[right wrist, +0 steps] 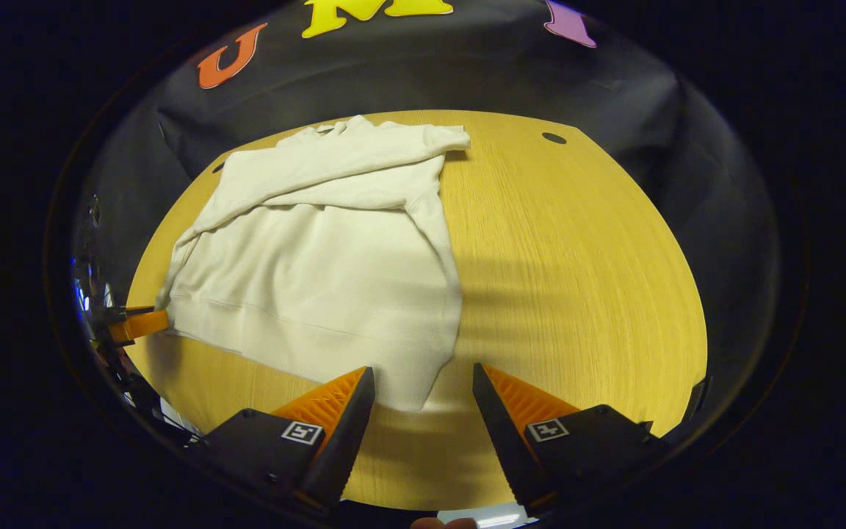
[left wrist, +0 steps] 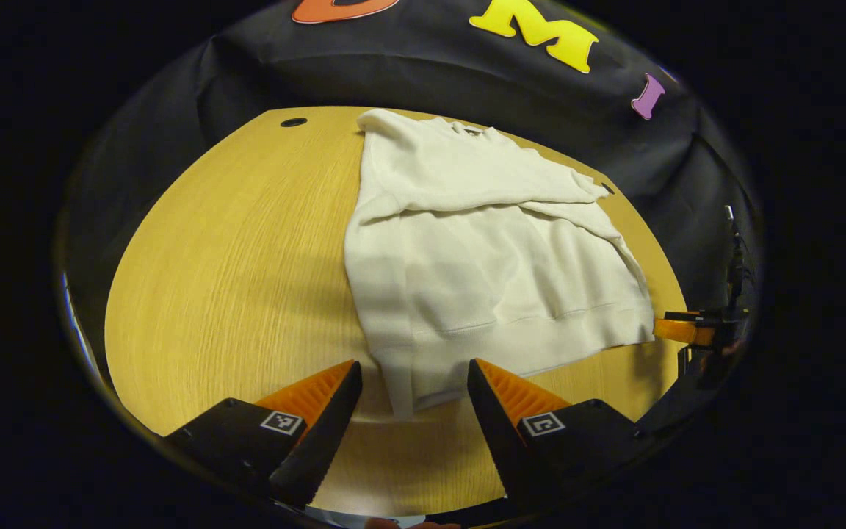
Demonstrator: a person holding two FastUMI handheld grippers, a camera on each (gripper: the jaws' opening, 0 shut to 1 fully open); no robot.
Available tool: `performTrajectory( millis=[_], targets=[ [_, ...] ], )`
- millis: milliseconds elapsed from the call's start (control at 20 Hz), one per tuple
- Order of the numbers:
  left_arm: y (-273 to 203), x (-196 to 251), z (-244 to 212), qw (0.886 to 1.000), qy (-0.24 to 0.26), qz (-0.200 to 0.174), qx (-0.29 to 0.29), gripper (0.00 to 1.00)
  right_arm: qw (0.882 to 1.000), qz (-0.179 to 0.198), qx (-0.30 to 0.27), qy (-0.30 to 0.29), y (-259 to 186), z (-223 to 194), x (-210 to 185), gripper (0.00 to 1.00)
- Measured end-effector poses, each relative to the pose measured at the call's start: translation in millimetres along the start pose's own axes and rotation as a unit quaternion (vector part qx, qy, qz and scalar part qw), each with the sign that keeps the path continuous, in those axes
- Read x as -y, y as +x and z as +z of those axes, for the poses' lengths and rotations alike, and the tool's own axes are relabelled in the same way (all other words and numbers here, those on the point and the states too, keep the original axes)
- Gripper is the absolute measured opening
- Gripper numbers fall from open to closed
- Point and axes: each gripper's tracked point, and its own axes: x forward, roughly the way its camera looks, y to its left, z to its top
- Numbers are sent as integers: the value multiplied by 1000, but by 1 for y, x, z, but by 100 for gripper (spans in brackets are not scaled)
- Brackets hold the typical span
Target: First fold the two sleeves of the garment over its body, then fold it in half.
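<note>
Lying sleeves-folded on the table (left wrist: 232,279), the sweatshirt (left wrist: 482,272) has its near left corner before the open left gripper (left wrist: 412,382), its near right corner before the open right gripper (right wrist: 423,386).

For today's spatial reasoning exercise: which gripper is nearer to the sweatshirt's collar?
Neither clearly: both are far from the collar. The left gripper and right gripper each sit open at opposite hem corners of the sweatshirt, the end opposite it.
</note>
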Motion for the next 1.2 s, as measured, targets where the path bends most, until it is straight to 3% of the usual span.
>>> performTrajectory(
  millis=[150,250,350,400,450,500,550,600,700,750,850,1050,1200],
  targets=[
    [3,0,5,1000,5,8,-6,87,1000,2,-14,-11,9,-8,-11,86],
    [8,-9,7,1000,1,22,-9,77,1000,2,-8,-15,11,-6,-13,86],
    [7,-14,5,999,-8,31,-9,65,1000,5,-5,-13,11,-5,-14,86],
    [8,-15,5,999,-9,32,-8,47,1000,4,-3,-14,12,-4,-13,86],
    [8,-16,5,999,-7,33,-6,42,1000,7,-2,-15,12,-3,-14,84],
    [8,-17,5,999,-4,32,-4,36,1000,8,-1,-20,13,-3,-15,75],
    [8,-18,4,1000,-3,31,-2,33,1000,16,3,-26,13,-1,-17,76],
    [8,-15,4,1000,-4,28,-1,23,999,20,6,-25,16,0,-20,70],
    [9,-15,4,1000,-3,28,-2,13,1000,18,5,-20,16,1,-20,38],
    [9,-14,4,1000,-3,25,-4,12,1000,27,8,-4,14,7,-24,40],
    [8,-10,6,1000,-11,12,-9,9,999,37,7,31,17,8,-25,7],
    [1,-7,13,1000,-4,3,-1,5,993,67,-1,99,14,11,-26,6],
    [-9,-4,27,1000,12,4,10,3,989,84,16,118,2,23,-26,6]
  ],
)
